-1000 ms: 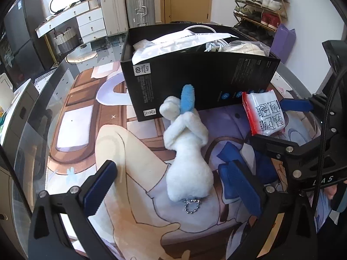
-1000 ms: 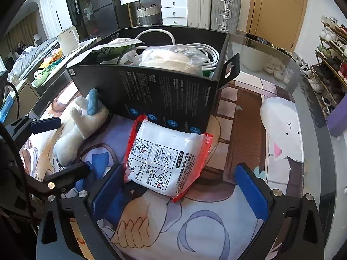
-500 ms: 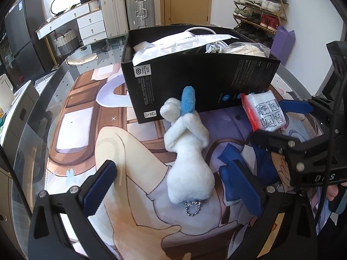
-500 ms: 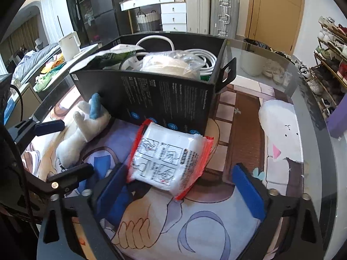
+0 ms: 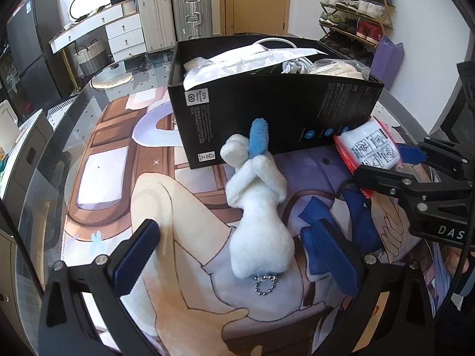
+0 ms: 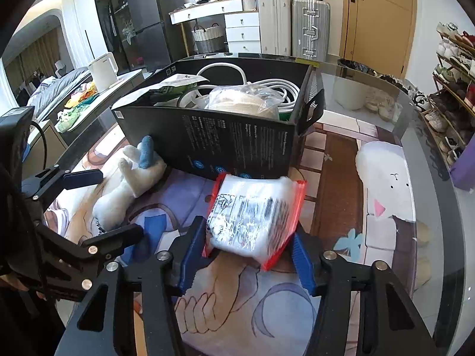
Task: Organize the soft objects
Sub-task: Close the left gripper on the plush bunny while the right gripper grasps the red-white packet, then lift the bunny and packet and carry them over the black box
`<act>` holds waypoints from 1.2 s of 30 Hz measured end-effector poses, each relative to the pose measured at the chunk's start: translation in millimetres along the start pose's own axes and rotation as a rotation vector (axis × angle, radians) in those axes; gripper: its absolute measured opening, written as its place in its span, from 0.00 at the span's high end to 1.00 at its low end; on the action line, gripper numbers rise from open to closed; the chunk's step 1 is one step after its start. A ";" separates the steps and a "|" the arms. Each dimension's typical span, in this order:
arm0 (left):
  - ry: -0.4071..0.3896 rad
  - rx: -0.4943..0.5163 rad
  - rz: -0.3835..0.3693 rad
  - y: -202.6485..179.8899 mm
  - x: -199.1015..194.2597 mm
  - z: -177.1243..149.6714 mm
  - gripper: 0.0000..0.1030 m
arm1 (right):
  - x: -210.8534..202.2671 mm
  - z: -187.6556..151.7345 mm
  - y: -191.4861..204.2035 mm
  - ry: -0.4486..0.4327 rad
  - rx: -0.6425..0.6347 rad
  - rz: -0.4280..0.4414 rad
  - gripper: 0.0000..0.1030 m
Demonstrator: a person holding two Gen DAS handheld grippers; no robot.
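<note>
A white plush toy (image 5: pixel 258 207) with a blue ear and a bead chain lies on the printed mat, its head against the black box (image 5: pixel 267 118). My left gripper (image 5: pixel 234 261) is open with the toy's lower end between its fingers, not touching. My right gripper (image 6: pixel 246 258) is shut on a white soft pack with red edges (image 6: pixel 252 216), lifted off the mat in front of the box (image 6: pixel 237 145). The pack (image 5: pixel 371 148) and right gripper (image 5: pixel 386 163) also show in the left wrist view. The plush (image 6: pixel 127 184) shows at the left of the right wrist view.
The black box holds a white cable (image 6: pixel 267 89), a bagged cream item (image 6: pixel 237 103) and paper bags (image 5: pixel 252 59). The glass table edge (image 6: pixel 430 154) curves at the right. Suitcases (image 5: pixel 178 14), drawers and a shoe rack (image 5: pixel 356 6) stand behind.
My right gripper closed on the soft pack and lifted it off the mat, tilted toward the box. My left gripper and the plush toy stayed put.
</note>
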State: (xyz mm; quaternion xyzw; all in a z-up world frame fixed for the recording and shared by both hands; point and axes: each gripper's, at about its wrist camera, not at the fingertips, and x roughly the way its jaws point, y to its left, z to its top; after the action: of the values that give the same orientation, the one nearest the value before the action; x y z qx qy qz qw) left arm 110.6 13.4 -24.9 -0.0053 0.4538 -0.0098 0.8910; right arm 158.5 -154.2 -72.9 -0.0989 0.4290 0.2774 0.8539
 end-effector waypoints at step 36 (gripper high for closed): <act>-0.105 -0.047 -0.129 5.1 -39.9 0.0 0.72 | -57.6 -20.1 6.8 -0.139 0.024 0.028 0.51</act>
State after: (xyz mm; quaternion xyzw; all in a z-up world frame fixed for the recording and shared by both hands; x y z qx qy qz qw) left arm 87.3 19.4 7.3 -0.0558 0.4054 -0.0563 0.9107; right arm 113.5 -179.2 -39.4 -0.0632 0.3735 0.2906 0.8787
